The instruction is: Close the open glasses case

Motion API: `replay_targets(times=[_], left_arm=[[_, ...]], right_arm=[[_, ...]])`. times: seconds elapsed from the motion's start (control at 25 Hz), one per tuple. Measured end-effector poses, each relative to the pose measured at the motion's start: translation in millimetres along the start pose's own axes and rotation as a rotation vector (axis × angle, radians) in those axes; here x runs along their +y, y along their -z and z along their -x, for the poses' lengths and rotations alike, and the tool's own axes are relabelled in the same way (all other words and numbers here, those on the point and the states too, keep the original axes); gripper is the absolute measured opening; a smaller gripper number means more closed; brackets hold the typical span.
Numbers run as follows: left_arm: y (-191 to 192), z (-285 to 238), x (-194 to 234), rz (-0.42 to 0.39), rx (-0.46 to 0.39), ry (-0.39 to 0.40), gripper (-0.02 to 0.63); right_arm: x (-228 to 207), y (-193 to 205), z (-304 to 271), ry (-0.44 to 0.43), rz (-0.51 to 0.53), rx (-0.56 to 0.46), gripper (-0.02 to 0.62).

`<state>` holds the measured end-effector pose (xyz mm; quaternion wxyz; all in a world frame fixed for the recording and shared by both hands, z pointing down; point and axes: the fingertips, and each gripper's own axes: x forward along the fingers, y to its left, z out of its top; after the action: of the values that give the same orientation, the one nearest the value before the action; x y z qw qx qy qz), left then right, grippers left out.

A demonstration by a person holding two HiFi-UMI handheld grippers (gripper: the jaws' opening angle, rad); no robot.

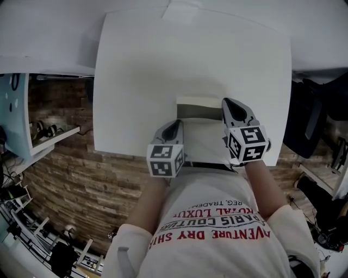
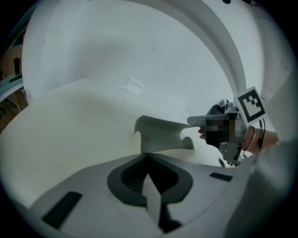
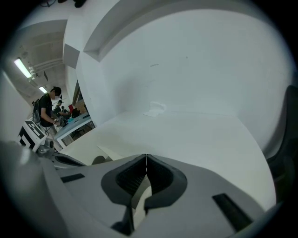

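Observation:
The open glasses case (image 1: 199, 130), pale cream, lies on the white table (image 1: 163, 54) close to its front edge, its lid (image 1: 197, 102) raised on the far side. My left gripper (image 1: 175, 125) sits at the case's left edge with its jaws shut. At the lid's right end is my right gripper (image 1: 227, 104), also shut. In the left gripper view the shut left gripper (image 2: 148, 155) points at the standing lid (image 2: 158, 132), with the right gripper's marker cube (image 2: 251, 103) beyond it. The right gripper (image 3: 146, 157) in its own view shows closed jaws and a cream flap of the case (image 3: 106, 151) to their left.
A small white paper scrap (image 1: 182, 11) lies at the table's far edge. The front edge of the table runs just under my grippers, with brick-pattern floor (image 1: 81, 184) below. A dark chair (image 1: 315, 119) stands at the right. A person (image 3: 46, 109) stands far off by a desk.

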<state>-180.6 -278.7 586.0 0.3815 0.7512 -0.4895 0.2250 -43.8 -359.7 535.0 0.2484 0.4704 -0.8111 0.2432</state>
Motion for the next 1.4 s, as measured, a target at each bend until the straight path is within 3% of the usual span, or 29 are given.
replay_targets(times=[0.36,1.2,1.4], left_arm=[[2,0,-1,-0.002,-0.004,-0.010,0.005],[2,1,0,0.018,-0.019,-0.025,0.005],[7,3,-2,0.027,0.013,-0.022,0.005]], right_arm=[[6,20,5,-0.014,-0.036,0.016,0.012],[20,49,15,-0.057,-0.005,0.064,0.012],[21,52,13,-0.053,0.013,0.075,0.012]])
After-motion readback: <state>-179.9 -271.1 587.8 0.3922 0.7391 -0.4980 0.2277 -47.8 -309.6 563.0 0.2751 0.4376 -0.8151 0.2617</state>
